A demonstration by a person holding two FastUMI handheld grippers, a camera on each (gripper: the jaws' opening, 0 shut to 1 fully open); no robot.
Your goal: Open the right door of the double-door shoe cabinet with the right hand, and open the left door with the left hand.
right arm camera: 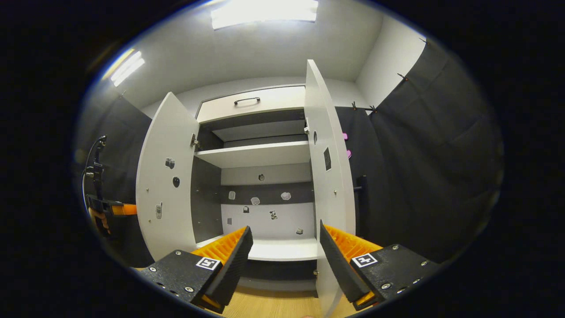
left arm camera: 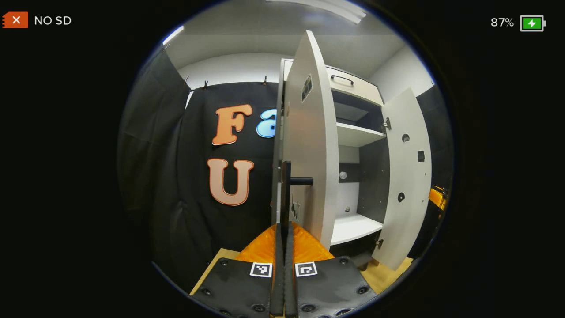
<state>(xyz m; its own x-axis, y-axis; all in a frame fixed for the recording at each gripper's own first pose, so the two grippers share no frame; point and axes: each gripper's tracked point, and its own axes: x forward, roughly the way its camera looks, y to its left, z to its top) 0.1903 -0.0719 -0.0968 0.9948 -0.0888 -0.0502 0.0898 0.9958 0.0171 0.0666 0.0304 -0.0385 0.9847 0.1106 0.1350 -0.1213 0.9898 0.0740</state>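
Observation:
The white shoe cabinet stands with both doors swung open. In the left gripper view the left door is seen nearly edge-on, and my left gripper is shut on its black handle. The right door hangs open farther right. In the right gripper view my right gripper is open and holds nothing. It faces the cabinet's inside, with the right door just beyond its right finger. That door's black handle is on the far side. The left door stands open at left.
Inside the cabinet are white shelves and a dark back panel. A drawer with a handle runs across the top. Black cloth walls close in both sides. The floor is light wood. The left gripper shows beyond the left door.

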